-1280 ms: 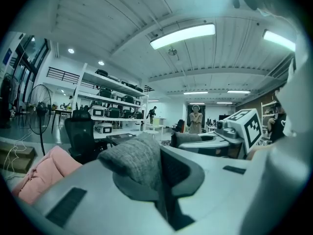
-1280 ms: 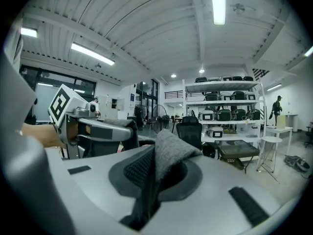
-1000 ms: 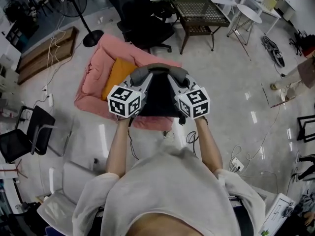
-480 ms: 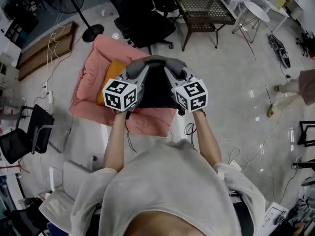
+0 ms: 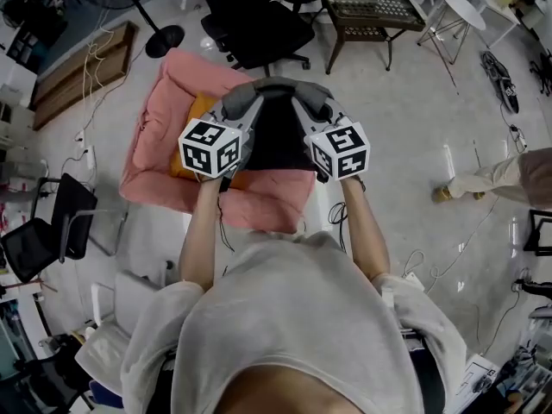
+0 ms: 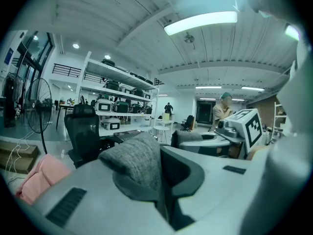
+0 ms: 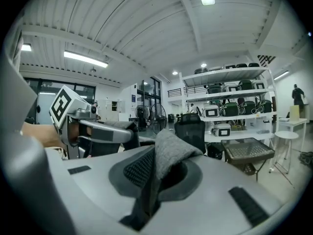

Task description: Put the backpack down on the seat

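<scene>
A black backpack [image 5: 276,141] hangs from its grey straps between my two grippers, above the front half of the pink floor seat [image 5: 164,158]. An orange cushion [image 5: 197,110] lies on that seat. My left gripper [image 5: 244,109] is shut on the left grey strap [image 6: 137,160], which bunches up between its jaws. My right gripper [image 5: 310,106] is shut on the right grey strap [image 7: 168,153]. The two grippers are side by side at about chest height; each shows in the other's view: the right gripper [image 6: 244,126] and the left gripper [image 7: 83,126]. The backpack's lower part is hidden behind my arms.
A black office chair [image 5: 259,24] and a mesh-top table [image 5: 366,3] stand beyond the seat. A fan base [image 5: 164,37] is at the back left, a black chair [image 5: 43,231] at the left. Cables [image 5: 431,266] lie on the floor; a person's leg [image 5: 492,179] is at the right.
I have stepped closer: the pink seat slid nearer under the hanging backpack. Both grips are unchanged. The person at the right walked nearer.
</scene>
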A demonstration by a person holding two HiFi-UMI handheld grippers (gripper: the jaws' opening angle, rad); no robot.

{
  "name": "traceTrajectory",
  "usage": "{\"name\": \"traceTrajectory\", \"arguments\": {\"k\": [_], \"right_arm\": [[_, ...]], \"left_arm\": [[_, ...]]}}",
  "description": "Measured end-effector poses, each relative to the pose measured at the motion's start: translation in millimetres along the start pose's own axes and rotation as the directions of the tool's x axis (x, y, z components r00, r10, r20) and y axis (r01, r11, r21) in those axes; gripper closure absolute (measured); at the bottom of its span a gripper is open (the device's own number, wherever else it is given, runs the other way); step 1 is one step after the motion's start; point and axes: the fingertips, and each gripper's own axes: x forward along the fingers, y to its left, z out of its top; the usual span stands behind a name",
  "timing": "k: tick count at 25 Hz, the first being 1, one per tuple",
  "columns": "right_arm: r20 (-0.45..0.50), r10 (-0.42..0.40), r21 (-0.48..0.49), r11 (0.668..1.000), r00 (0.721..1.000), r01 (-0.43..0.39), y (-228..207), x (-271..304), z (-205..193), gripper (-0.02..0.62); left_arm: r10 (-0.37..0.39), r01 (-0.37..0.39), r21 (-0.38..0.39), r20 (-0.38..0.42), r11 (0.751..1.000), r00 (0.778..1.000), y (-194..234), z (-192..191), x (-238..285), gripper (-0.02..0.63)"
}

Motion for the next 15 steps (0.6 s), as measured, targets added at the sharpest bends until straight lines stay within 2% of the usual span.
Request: {"name": "traceTrajectory", "arguments": {"k": [9, 15], "right_arm": [[-0.096, -0.082, 0.070, 0.994, 0.992, 0.089, -11, 37, -48, 0.569], [-0.159, -0.098, 0.108, 0.987, 0.982, 0.116, -18, 58, -79, 0.569]], "left_arm": [[-0.100, 0.096, -0.056, -0.075, 0.994, 0.992, 35, -44, 29, 0.581], [-0.140, 0.127, -0.110, -0.119, 0.986, 0.983, 54, -76, 45, 0.581]]}}
